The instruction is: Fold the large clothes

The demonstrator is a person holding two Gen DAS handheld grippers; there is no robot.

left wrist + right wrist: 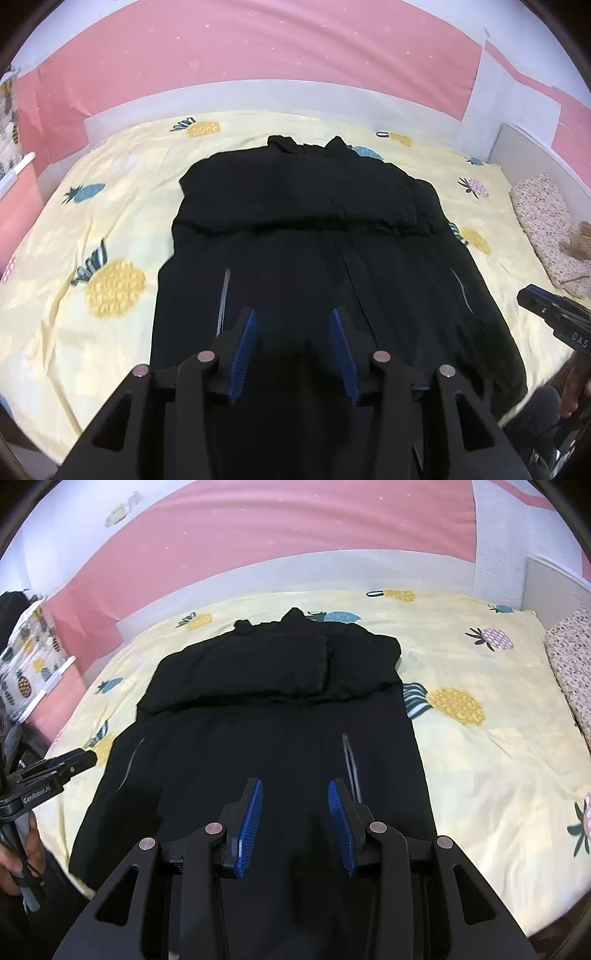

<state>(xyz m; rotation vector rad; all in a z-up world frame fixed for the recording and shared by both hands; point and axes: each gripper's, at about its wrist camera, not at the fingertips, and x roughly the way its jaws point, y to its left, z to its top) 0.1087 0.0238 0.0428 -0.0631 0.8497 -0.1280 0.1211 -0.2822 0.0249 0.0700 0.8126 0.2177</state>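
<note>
Left wrist view: black jacket lies flat, sleeves folded across; both tongs gape, empty.

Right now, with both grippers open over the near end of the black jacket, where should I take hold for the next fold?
Probably the near hem of the black jacket, one corner per gripper, approaching from the near bed edge. The sleeves already lie folded across the chest, so the flat lower half is free to lift. The left gripper and right gripper already hover open above it.

Soft even indoor light, faint shadows; strong fisheye bending, dark vignetted corners; slight overall blur
</note>
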